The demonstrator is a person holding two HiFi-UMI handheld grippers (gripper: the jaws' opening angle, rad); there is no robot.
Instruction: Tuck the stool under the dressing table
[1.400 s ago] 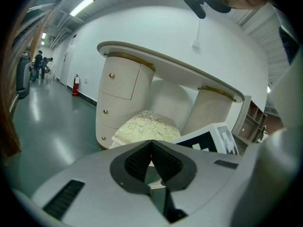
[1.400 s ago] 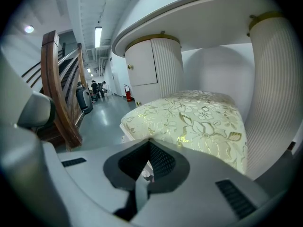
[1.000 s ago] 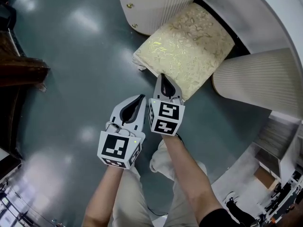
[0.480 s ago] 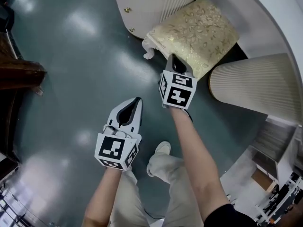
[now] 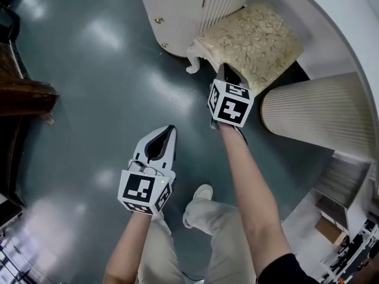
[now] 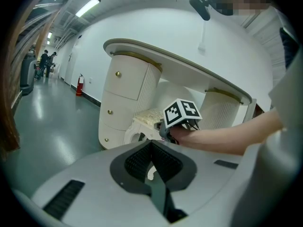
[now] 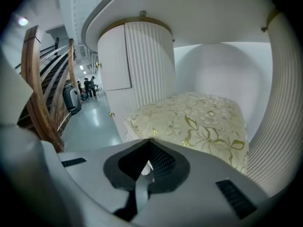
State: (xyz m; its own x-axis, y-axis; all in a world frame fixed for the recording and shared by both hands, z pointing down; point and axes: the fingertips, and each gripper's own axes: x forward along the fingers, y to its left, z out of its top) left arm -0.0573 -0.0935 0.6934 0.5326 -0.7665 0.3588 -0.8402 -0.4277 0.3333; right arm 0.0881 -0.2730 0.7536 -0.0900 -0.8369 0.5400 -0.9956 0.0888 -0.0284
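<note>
head view, with both gripper views. the far end of the stool (image 5: 254,40) is hidden beneath the white top of the dressing table (image 5: 331,16). of its legs only one carved white leg (image 5: 193,64) shows, at the near left corner. the stool stands in the kneehole between the left pedestal (image 5: 177,10) and the ribbed right pedestal (image 5: 314,114), its gold floral cushion (image 7: 199,122) partly out over the floor (image 5: 100,99).

the right gripper (image 5: 225,70) has its jaws together with nothing between them. its tip lies at the cushion's near edge, and actual contact cannot be confirmed. the left gripper (image 5: 169,131), jaws likewise closed and empty, hangs over bare floor, well apart from the stool and nearer the person.

dark wooden furniture (image 5: 23,93) lies at the far left. a curved wooden rail (image 7: 40,98) borders the right gripper view. the person's shoe (image 5: 200,195) rests on the floor below the arms.
</note>
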